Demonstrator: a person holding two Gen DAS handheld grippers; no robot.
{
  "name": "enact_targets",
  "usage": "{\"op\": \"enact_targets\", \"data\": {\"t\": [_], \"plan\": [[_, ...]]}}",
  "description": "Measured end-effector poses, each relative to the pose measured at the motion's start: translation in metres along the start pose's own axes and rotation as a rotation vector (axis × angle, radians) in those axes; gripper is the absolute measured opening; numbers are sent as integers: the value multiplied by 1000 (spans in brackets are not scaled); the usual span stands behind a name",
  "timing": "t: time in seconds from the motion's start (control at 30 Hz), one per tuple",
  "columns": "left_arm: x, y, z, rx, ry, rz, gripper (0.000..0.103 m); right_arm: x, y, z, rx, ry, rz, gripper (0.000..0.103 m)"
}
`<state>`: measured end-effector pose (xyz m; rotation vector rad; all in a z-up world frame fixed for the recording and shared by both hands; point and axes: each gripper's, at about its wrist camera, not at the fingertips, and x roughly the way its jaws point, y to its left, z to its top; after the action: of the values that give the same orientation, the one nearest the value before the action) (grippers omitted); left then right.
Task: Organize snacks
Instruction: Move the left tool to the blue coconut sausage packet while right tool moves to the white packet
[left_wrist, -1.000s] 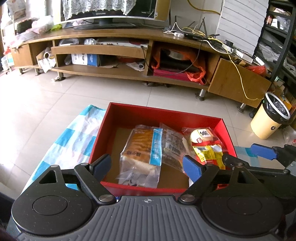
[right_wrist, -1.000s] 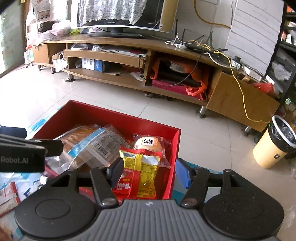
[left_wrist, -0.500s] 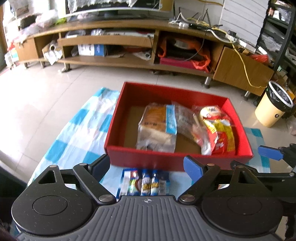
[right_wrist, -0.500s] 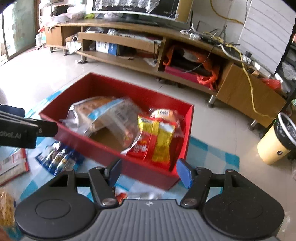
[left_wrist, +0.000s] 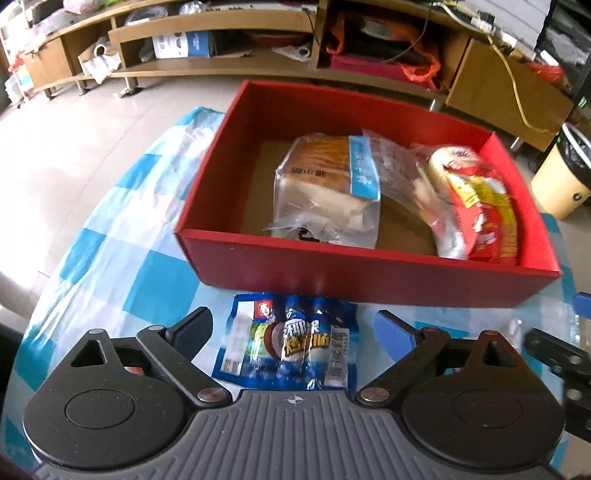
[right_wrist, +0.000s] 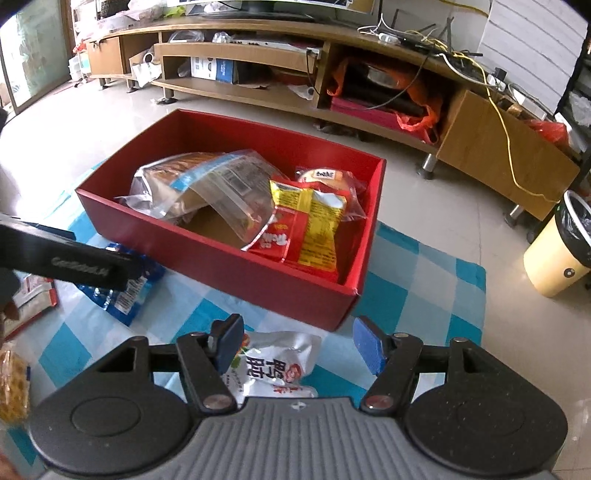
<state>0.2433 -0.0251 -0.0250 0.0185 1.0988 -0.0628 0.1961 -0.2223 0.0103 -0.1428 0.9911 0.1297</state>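
Both tongs wide open and empty. Left gripper (left_wrist: 293, 325) hangs over the blue packet (left_wrist: 288, 343), just near of the red box (left_wrist: 369, 273). I'd drop straight down and pinch its middle.

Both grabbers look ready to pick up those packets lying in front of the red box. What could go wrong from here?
The blue packet lies flat on the checkered cloth, so the open left gripper might pinch cloth too. The silver packet sits partly under the open right gripper, so it could slip. The red box is filling on its right side.
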Motion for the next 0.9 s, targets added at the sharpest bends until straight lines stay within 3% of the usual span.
{"op": "enact_targets", "data": {"t": [0.23,0.67,0.8,0.9], "plan": [[31,-8,-3,34,64,37,97,10,-7,-3,4,33,7,65],[-7,-28,-68,162,109,-12,93,16,-16,-15,22,99,65,65],[-17,-25,-78,125,119,-41,93,21,-26,-19,68,131,73,66],[-27,-23,-75,112,92,-61,86,27,-34,-18,130,142,103,71]]}}
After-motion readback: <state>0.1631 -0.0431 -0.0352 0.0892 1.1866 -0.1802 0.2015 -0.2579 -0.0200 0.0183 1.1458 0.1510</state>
